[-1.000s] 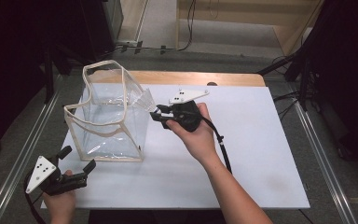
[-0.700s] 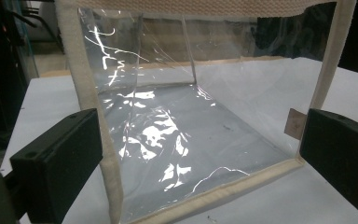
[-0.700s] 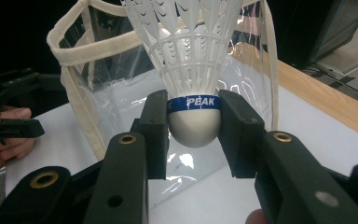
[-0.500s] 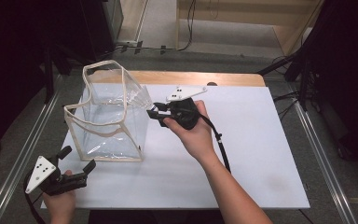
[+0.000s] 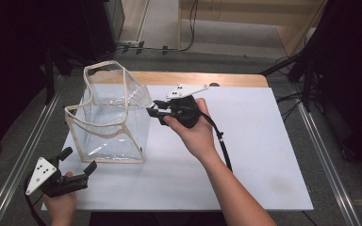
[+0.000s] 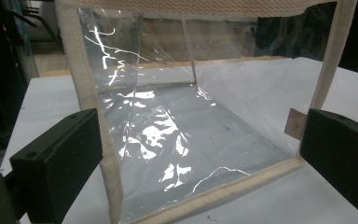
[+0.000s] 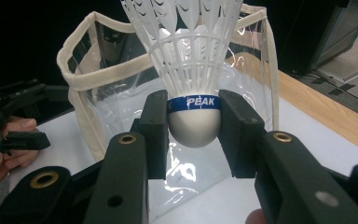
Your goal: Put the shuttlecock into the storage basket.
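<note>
**A:** Start nearest you. Your left gripper (image 5: 78, 170) sits at the near left corner of the white table (image 5: 264, 155), jaws spread wide and holding nothing. In the left gripper view its pads frame the near face of the clear bag (image 6: 186, 140), just short of it.

**B:** And the bag itself?

**A:** It stands upright, mouth open, on the left part of the table. It looks like thin floppy plastic, with a cloth-trimmed rim (image 5: 104, 66), so it would likely slide or buckle if you nudge it. The trim is probably the firmest place to steady it.

**B:** Farther out?

**A:** Your right gripper (image 5: 154, 111), beside the bag's right wall up near the rim, is clamped on a shuttlecock (image 7: 193, 70). The pads pinch its rounded base at the blue band. That's the right spot, I'd say: the base looks firm, the feather skirt crushes easily. It's nearly weightless, so expect it to drift or tumble on release.
</note>
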A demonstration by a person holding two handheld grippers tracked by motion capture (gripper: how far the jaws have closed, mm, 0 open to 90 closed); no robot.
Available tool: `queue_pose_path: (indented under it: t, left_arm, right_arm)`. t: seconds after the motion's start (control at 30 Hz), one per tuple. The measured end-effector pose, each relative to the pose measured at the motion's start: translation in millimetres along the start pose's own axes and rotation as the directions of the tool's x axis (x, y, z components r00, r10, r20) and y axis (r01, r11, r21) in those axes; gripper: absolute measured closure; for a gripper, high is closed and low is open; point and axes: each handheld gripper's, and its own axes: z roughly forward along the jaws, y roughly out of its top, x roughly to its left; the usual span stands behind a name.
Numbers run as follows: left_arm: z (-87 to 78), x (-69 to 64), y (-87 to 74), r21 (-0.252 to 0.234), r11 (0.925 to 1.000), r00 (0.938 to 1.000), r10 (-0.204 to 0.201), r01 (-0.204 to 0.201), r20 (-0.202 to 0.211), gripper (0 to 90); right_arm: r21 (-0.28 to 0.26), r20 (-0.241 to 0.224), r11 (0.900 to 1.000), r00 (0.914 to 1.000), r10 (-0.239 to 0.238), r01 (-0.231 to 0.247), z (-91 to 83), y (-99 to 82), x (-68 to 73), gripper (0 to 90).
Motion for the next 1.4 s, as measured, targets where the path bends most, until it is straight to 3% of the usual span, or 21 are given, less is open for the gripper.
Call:
queue_pose_path:
  t: [1.4]
  left_arm:
    - [0.0,0.6,0.2,0.005,1.0000,1.0000,-0.005,0.005,0.004,0.0]
  right_arm:
    - [-0.022,-0.050,0.9994,0.9984,-0.026,0.025,17.4,22.8,18.2,62.9]
